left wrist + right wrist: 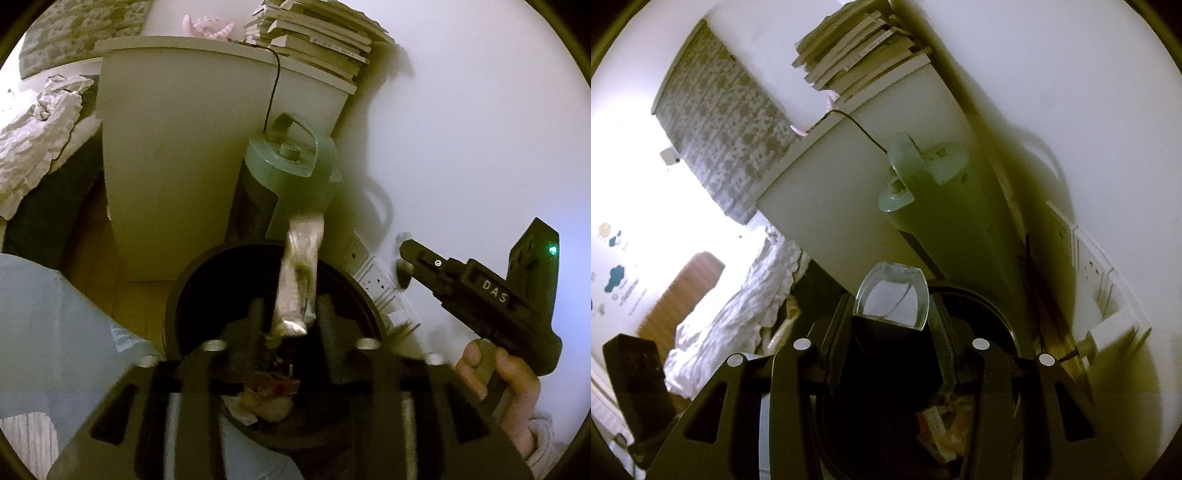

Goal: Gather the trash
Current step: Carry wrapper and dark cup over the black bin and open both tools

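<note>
Crumpled silvery wrapper (297,280) caught blurred over the mouth of the black trash bin (173,295), between the two fingers of the left tongs (288,314), touching neither as far as can be told. Left tongs spread, pads off the wrapper. Inside the bin, below the wrapper, paper scraps and reddish litter (271,391). On the right wrist view, clear plastic piece (892,299) pinched between the fingers of the right tongs (892,314), held above the bin's rim (1008,321). Just behind the bin, a tall grey-green appliance (288,162) with a carry handle, standing against a white cabinet (177,166). On top of the cabinet, a stack of books (317,33). Right of the bin, wall sockets (373,280) low on the white wall. Right of the bin too, a hand (498,376) gripping the right tongs' handle. Left of the bin, rumpled bedding (37,125).
</note>
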Action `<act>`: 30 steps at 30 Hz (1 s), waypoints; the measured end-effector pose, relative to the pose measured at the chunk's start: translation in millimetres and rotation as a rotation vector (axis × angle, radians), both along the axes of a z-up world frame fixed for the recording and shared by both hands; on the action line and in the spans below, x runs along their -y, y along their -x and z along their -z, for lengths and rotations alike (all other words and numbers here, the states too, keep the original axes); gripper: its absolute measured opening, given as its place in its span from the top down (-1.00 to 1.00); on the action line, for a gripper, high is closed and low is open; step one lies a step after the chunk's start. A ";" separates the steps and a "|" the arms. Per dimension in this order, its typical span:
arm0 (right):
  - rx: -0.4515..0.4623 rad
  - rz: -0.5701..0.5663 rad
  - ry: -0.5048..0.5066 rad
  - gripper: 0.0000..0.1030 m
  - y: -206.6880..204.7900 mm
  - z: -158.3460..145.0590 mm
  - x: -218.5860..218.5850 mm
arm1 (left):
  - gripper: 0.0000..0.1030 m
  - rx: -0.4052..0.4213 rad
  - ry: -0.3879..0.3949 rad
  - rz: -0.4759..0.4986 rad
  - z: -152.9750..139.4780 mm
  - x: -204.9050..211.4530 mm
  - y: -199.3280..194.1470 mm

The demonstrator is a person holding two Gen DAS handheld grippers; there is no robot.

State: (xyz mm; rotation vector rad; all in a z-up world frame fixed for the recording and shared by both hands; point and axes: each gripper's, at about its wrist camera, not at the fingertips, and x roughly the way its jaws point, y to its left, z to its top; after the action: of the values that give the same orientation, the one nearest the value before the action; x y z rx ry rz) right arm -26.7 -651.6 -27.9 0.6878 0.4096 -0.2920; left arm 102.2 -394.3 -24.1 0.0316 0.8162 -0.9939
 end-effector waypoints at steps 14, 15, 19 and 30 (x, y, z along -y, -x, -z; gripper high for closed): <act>0.010 0.007 0.013 -0.19 2.0 -0.5 -9.0 | -0.82 0.081 0.042 -0.078 -24.7 -29.0 12.8; 0.007 0.005 0.016 -0.21 1.4 -0.8 -10.6 | -0.85 0.086 0.044 -0.085 -26.7 -32.4 13.5; -0.005 -0.008 0.036 -0.36 -3.4 -3.4 -21.3 | -0.89 0.121 0.065 -0.136 -33.9 -64.1 22.5; -0.071 -0.108 0.257 -0.64 -23.0 -16.0 -118.3 | -0.89 0.234 0.029 -0.496 -45.7 -229.6 56.6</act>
State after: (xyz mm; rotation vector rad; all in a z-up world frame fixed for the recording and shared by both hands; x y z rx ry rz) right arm -3.7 -533.3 -11.9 0.4034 0.4662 -0.2615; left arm 45.6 -164.7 21.6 -0.0757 0.5552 -0.5203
